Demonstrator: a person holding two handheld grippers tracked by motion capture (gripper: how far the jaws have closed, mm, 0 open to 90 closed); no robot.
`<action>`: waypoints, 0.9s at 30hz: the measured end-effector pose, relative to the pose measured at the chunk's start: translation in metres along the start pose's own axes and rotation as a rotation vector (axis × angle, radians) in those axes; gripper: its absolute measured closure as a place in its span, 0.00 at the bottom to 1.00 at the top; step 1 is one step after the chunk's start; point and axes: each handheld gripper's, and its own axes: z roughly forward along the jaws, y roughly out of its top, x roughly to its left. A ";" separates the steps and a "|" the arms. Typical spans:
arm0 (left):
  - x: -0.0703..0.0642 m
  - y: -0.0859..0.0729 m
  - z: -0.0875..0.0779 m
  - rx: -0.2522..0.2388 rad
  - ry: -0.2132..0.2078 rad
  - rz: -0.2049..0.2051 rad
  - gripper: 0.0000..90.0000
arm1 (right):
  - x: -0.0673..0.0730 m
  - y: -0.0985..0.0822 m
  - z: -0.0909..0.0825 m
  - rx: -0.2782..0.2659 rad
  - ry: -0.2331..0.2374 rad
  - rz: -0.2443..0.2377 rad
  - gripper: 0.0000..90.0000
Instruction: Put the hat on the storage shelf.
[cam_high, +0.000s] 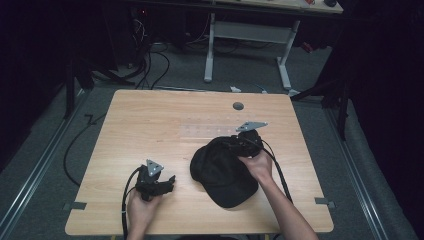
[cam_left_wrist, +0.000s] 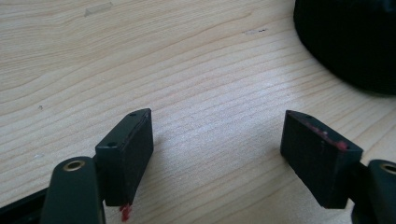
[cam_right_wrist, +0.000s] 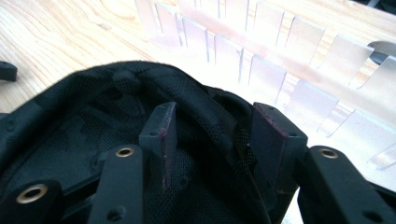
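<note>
Wooden table (cam_high: 150, 120), dim room around it. Nearest me, the left gripper (cam_high: 167, 182) rests wide open on bare wood, holding nothing. Further along, the right gripper (cam_right_wrist: 212, 135) straddles the black cap's (cam_high: 222, 172) back rim, jaws half open, probably not pinching yet. Next it needs to squeeze, then lift toward the clear slotted rack (cam_right_wrist: 280, 60).
</note>
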 end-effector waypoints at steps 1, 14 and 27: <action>0.000 0.000 0.000 0.000 0.000 -0.001 0.29 | -0.001 0.000 0.001 0.003 0.005 -0.001 0.59; 0.000 0.000 0.000 0.002 0.000 -0.001 0.29 | -0.008 -0.005 0.005 0.028 0.028 -0.035 0.72; 0.000 0.000 0.000 0.001 0.000 0.001 0.29 | -0.005 -0.008 0.005 0.039 -0.011 -0.158 0.81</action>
